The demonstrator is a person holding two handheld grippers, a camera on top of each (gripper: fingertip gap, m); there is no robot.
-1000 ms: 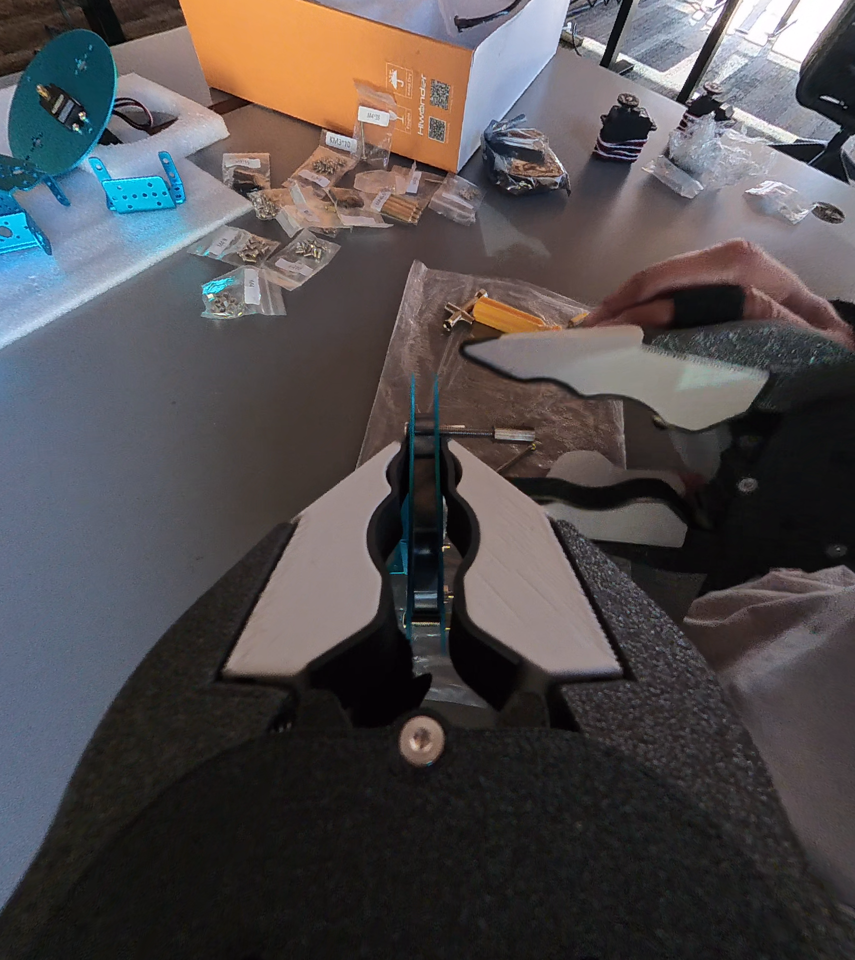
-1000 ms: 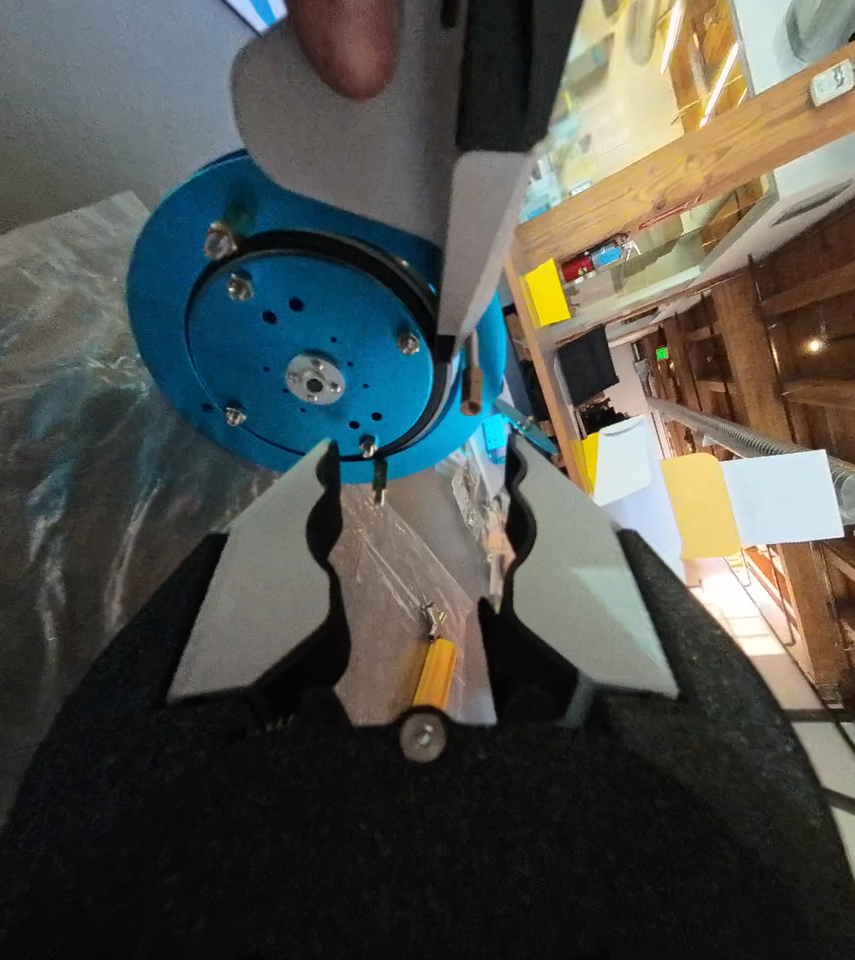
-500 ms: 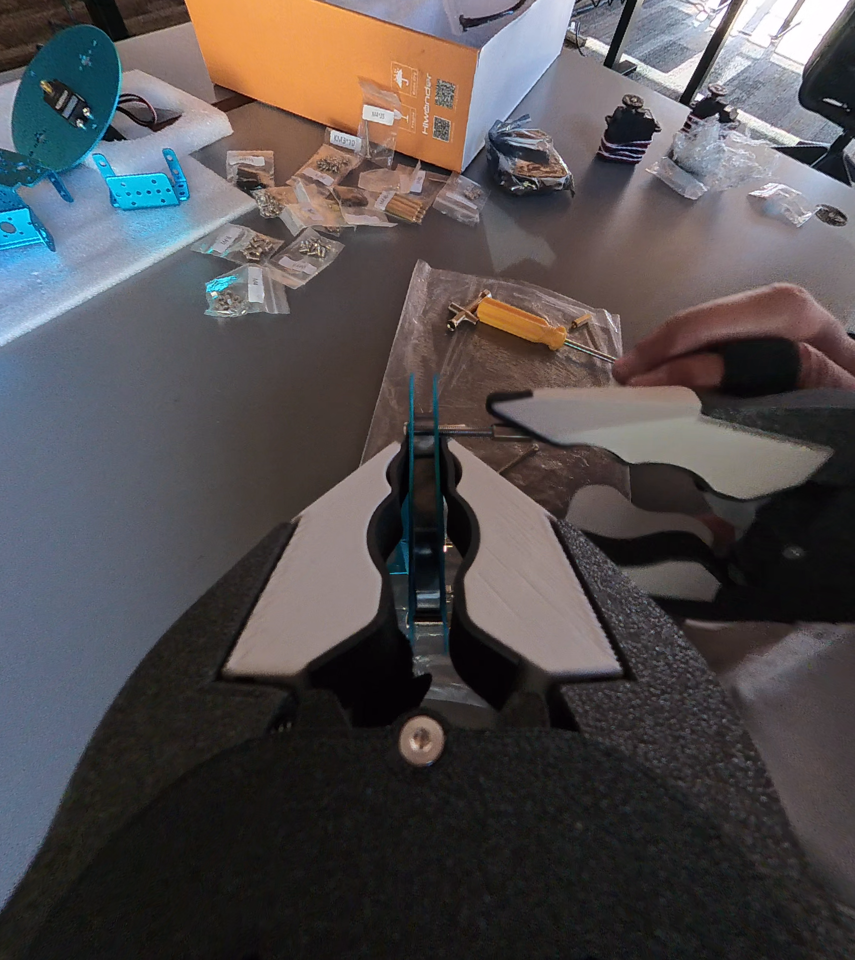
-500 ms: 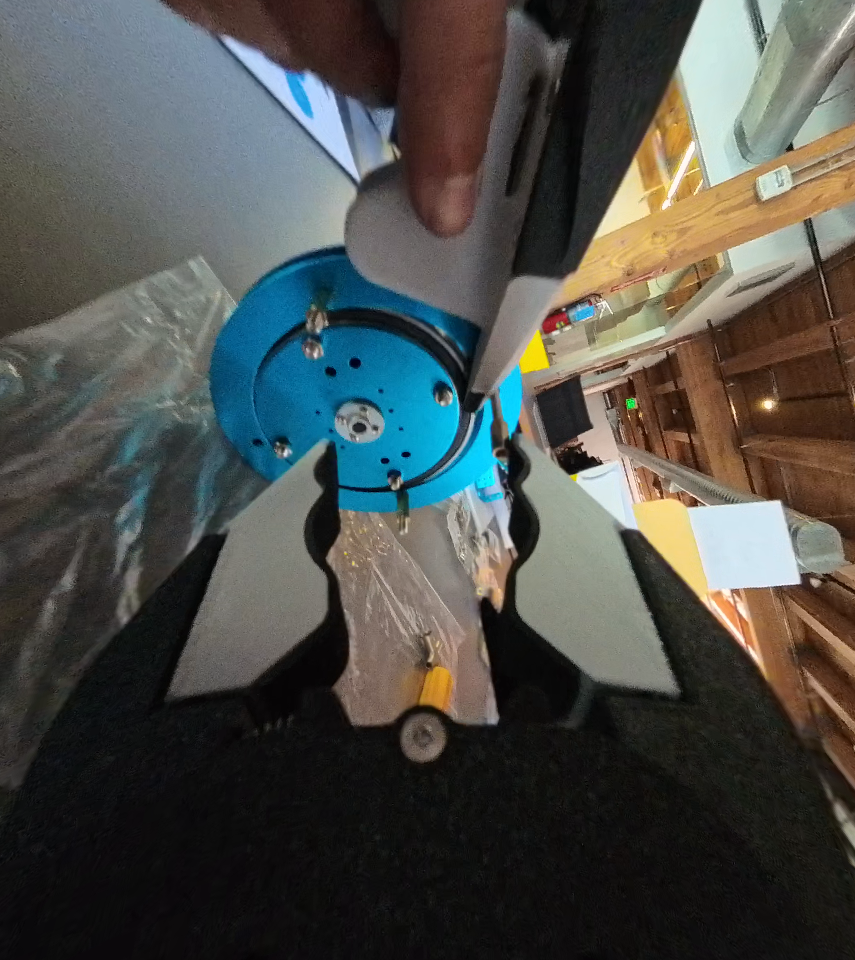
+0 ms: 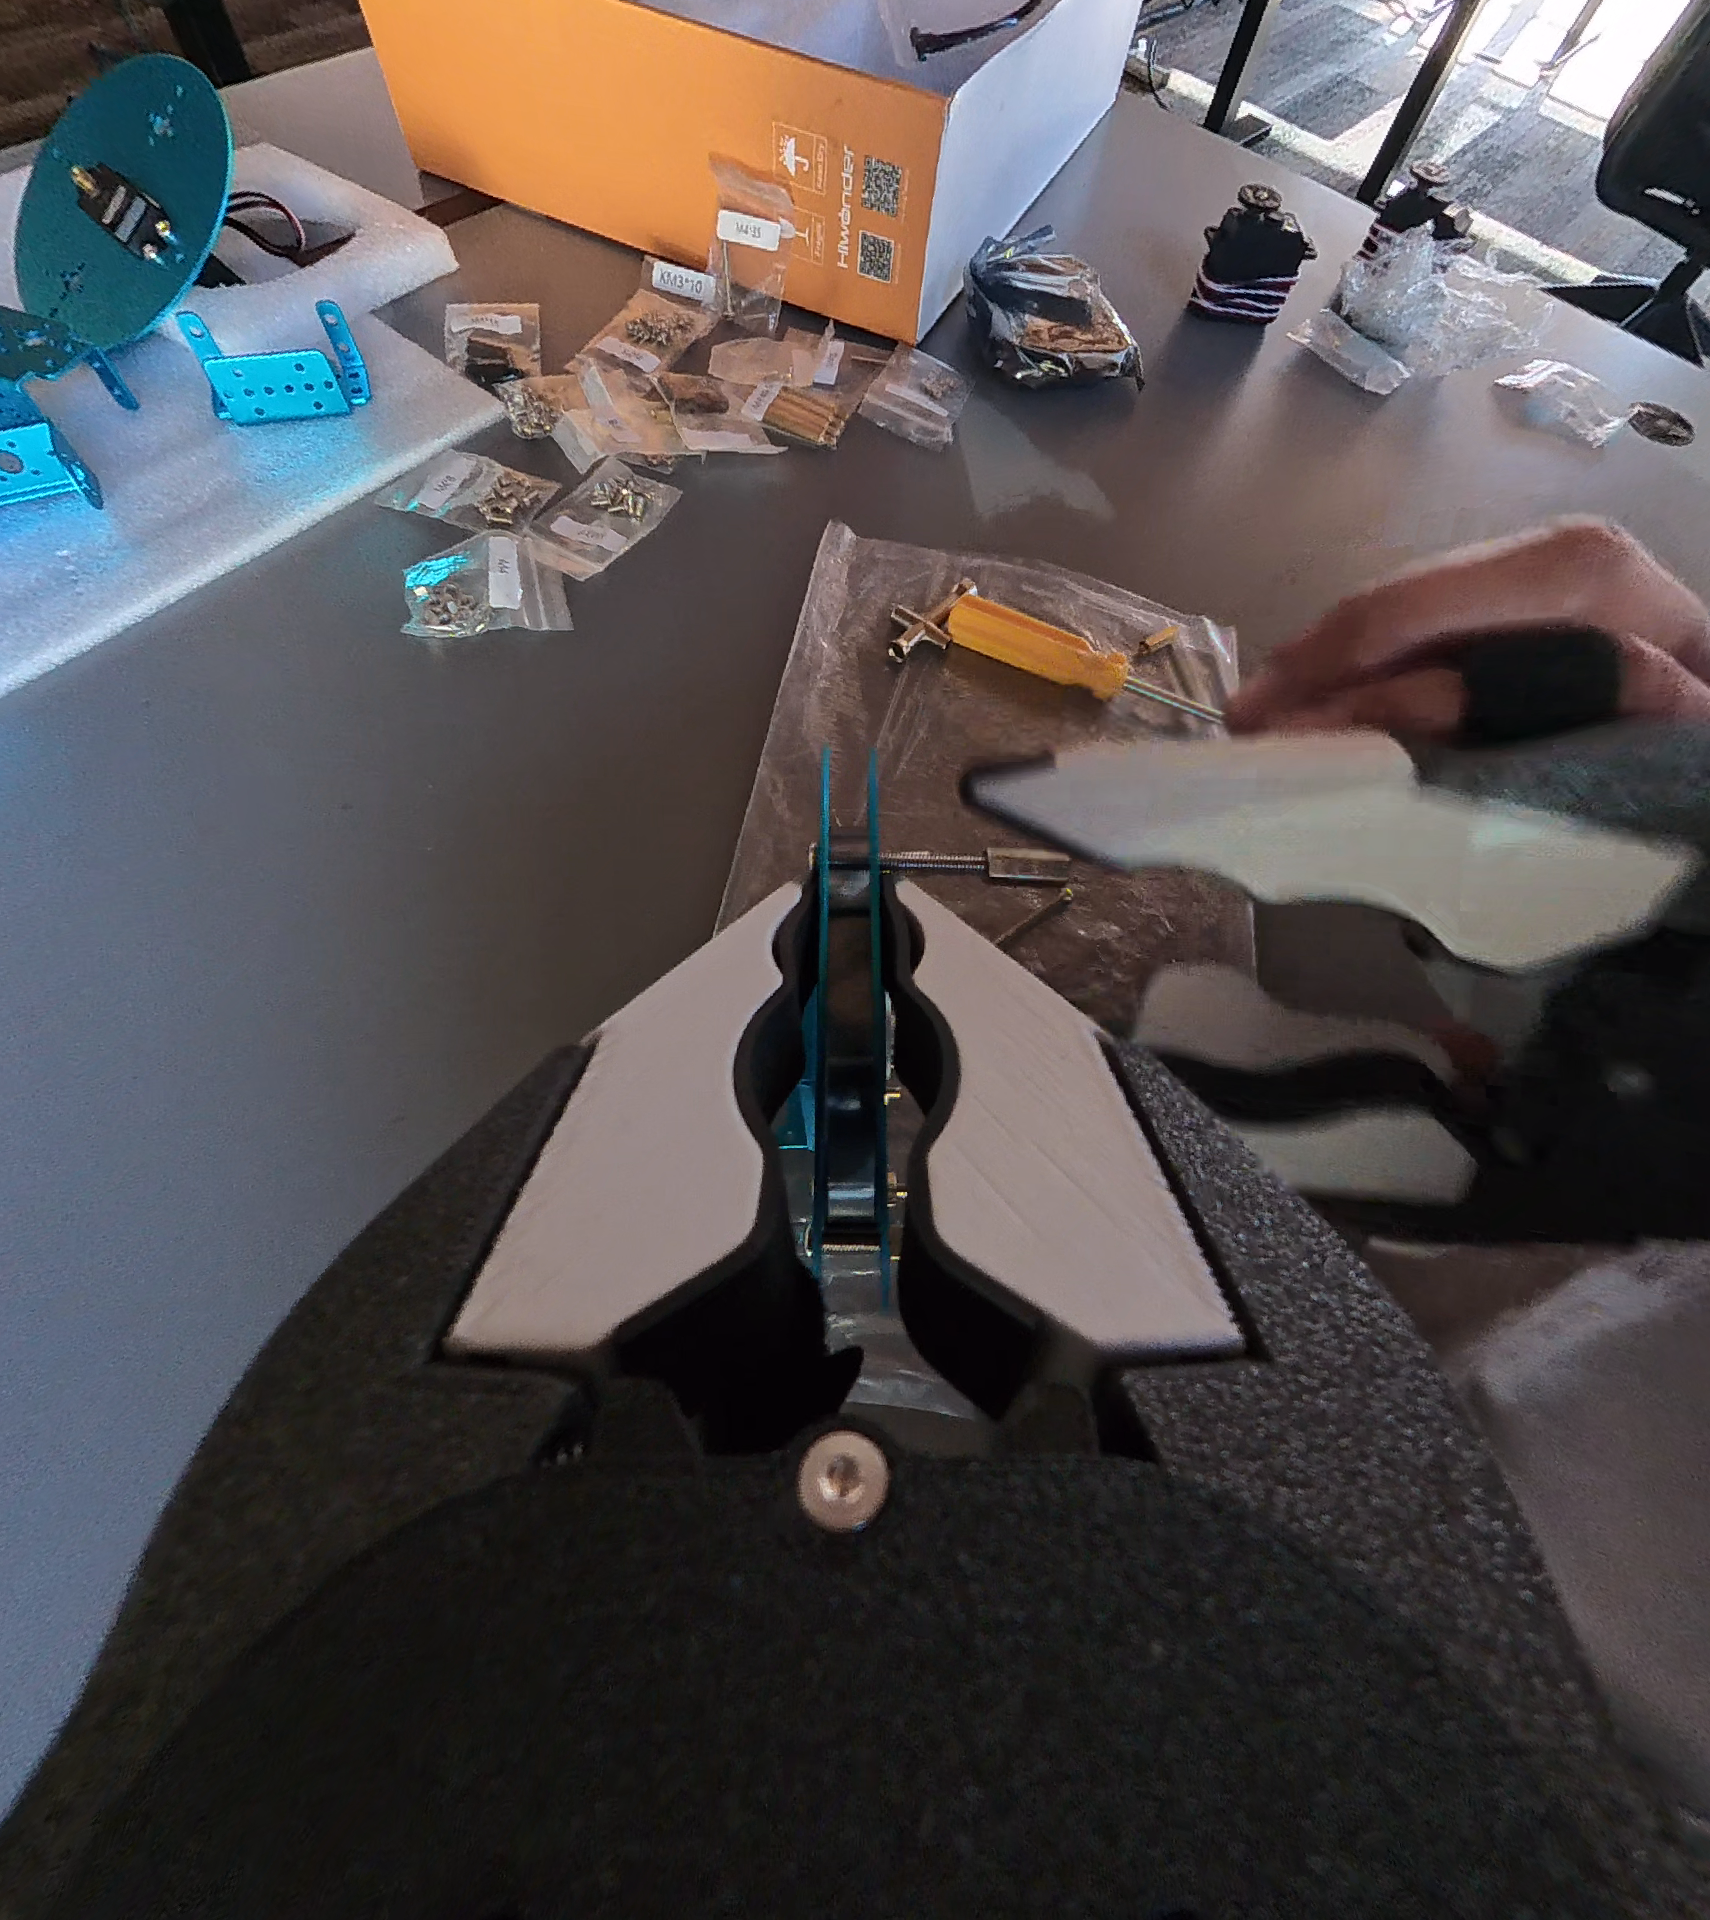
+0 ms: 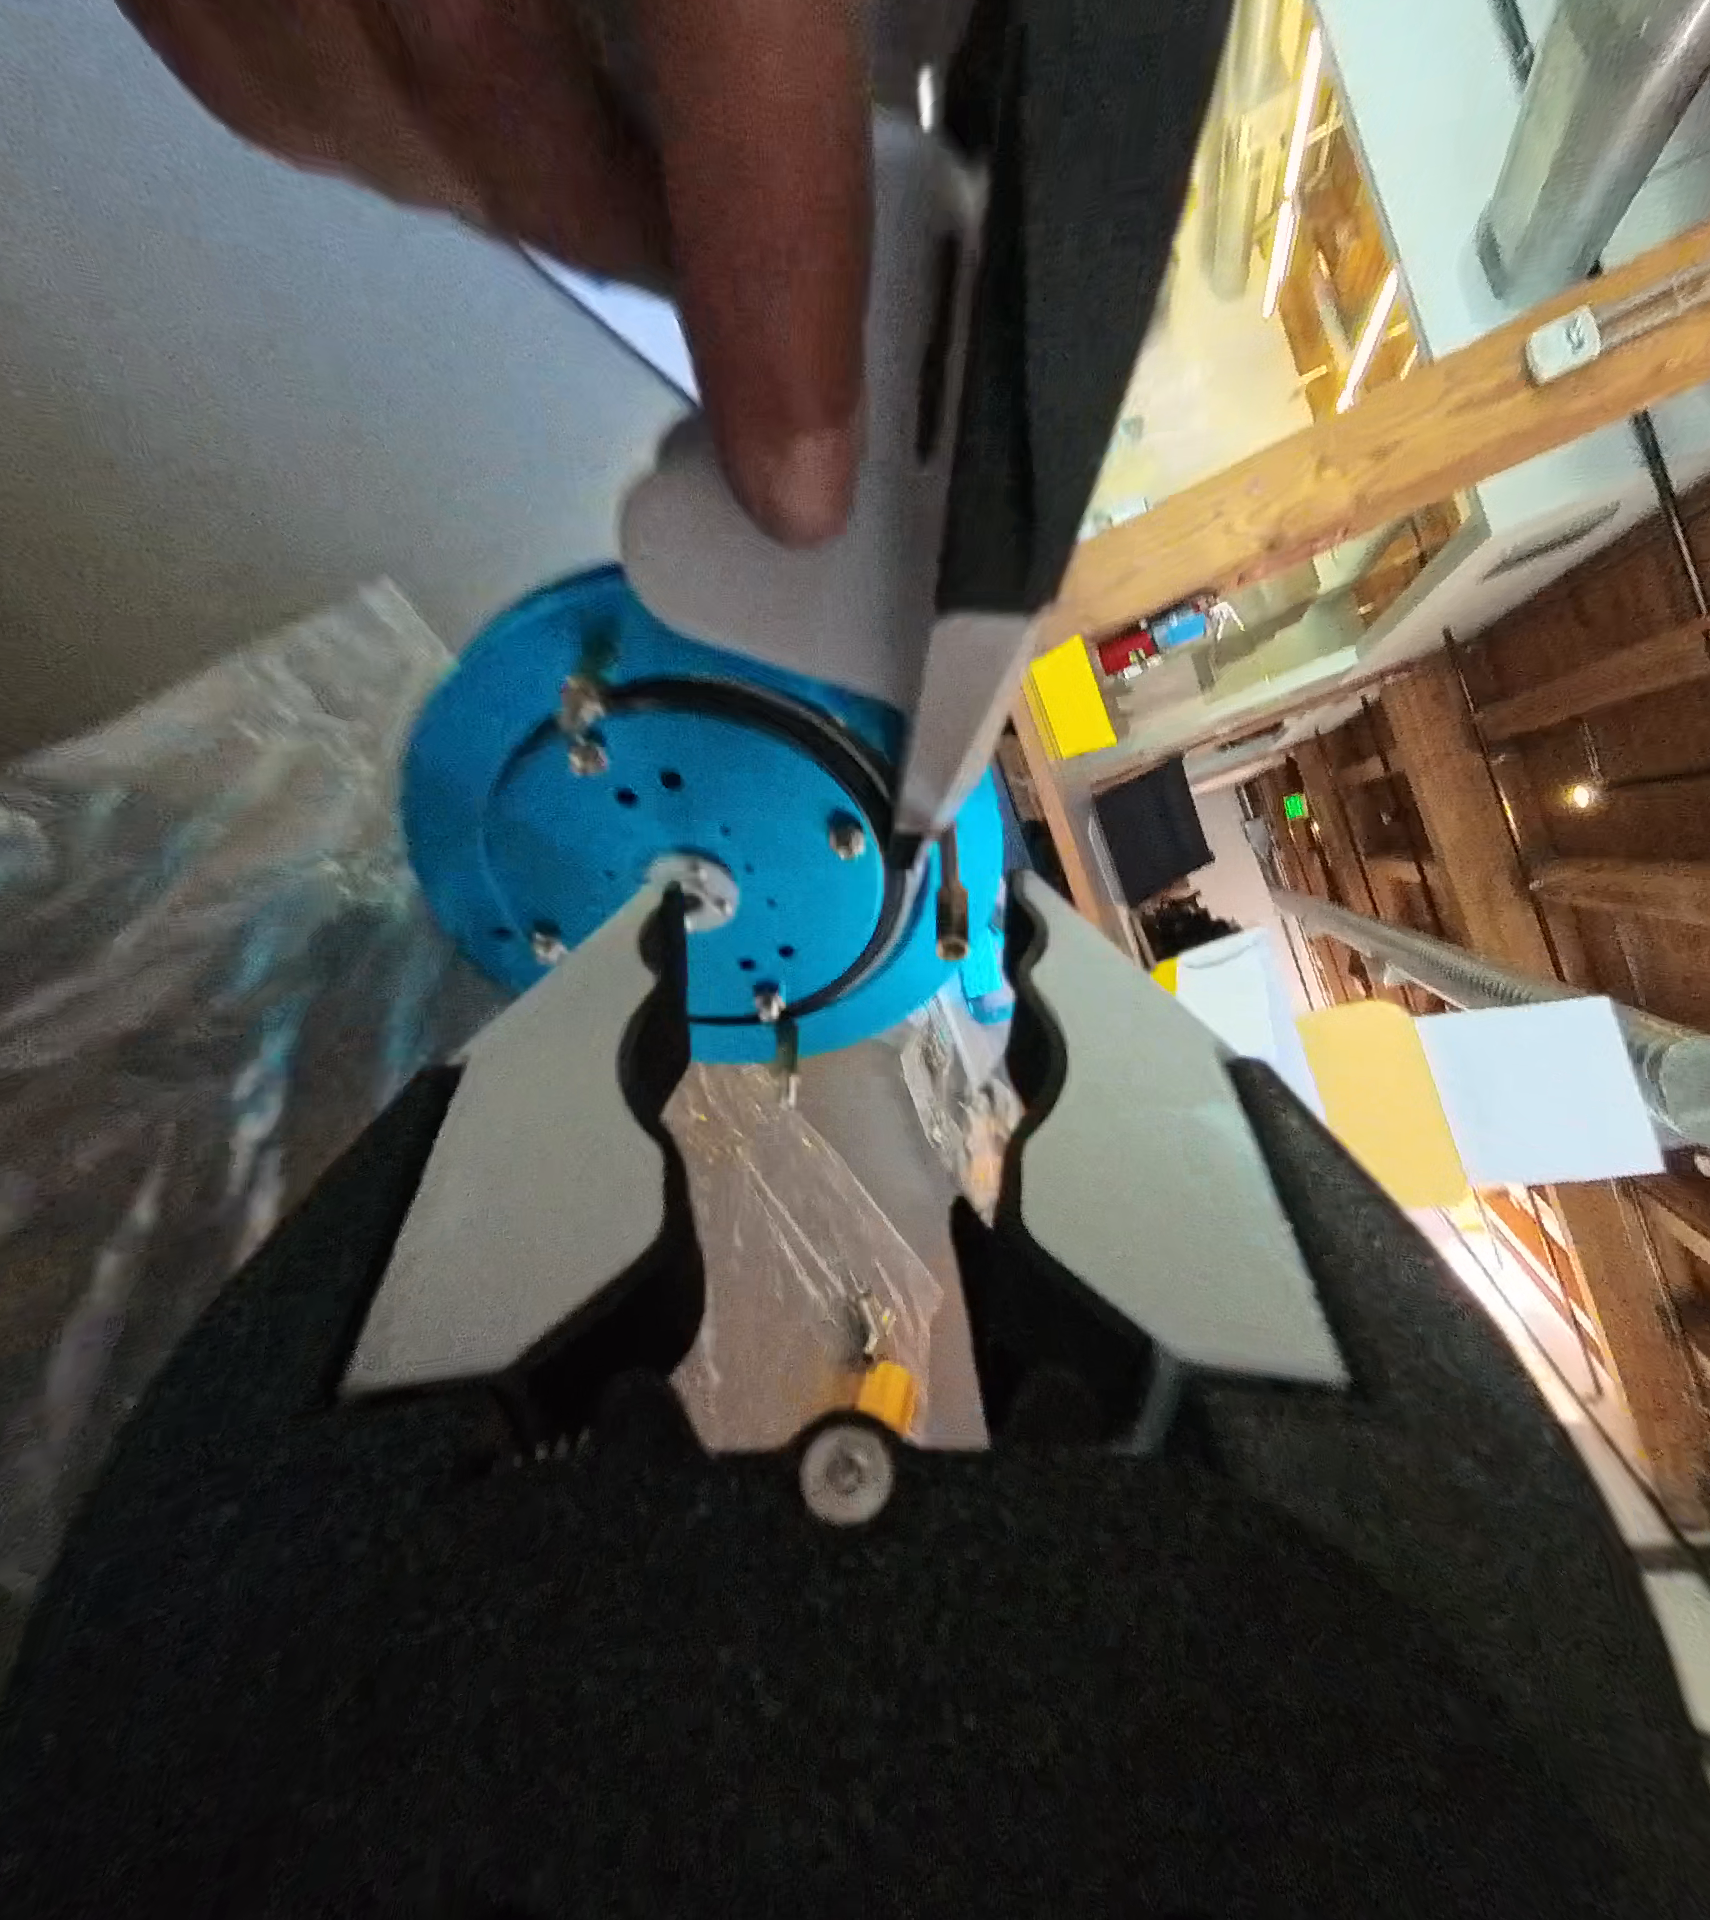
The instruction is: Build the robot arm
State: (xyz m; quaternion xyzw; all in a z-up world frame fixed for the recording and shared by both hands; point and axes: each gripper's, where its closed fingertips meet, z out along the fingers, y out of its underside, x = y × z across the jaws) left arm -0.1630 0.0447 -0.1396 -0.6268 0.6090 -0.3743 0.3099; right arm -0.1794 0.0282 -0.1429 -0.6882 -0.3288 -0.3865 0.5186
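Fingers of your left gripper [image 5: 848,904] clamp the blue disc assembly [image 5: 848,1039] edge-on.
Your right gripper [image 6: 835,914] is spread and empty, just beside the disc's face [image 6: 664,831], above the clear plastic bag [image 5: 955,727] where the yellow screwdriver [image 5: 1033,646] lies.

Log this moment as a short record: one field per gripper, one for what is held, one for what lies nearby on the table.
left gripper: shut on the blue disc assembly, gripping it edge-on above the plastic bag
right gripper: open, empty, beside the disc's flat face
held part: two stacked blue round plates with screws and a silver centre hub
on the bag: yellow-handled screwdriver, loose screws
table beyond: small bags of fasteners, orange box, blue brackets on white foam
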